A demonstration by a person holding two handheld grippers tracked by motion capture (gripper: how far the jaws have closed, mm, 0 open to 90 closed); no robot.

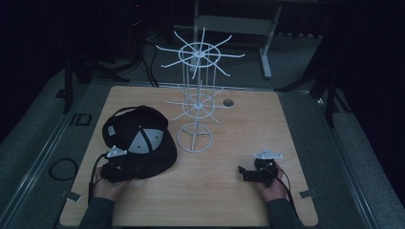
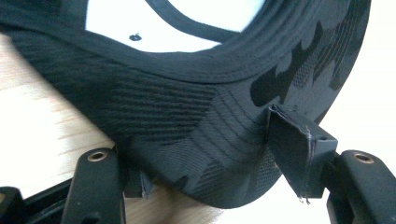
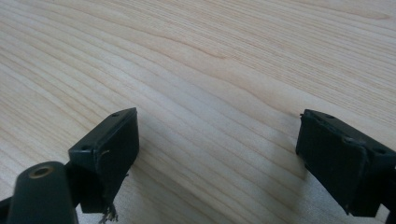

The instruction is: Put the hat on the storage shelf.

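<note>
At about seven o'clock on the table [image 1: 224, 200], the left gripper [image 1: 114, 171] has its jaws wide around the brim of the black cap [image 1: 138, 143], pads not visibly clamping. At five o'clock, the right gripper [image 1: 246, 174] gapes empty. Farther off, at twelve, stands a white wire rack [image 1: 198, 95].

From your right gripper [image 1: 246, 172], bare table [image 1: 248, 129] lies open from 12 to 3 o'clock and across to 9 o'clock along the near edge. At 11 o'clock the white wire rack [image 1: 197, 102] stands upright, its spokes reaching outward overhead. The black cap [image 1: 138, 140] blocks the left side, just beside the rack's base ring.
</note>
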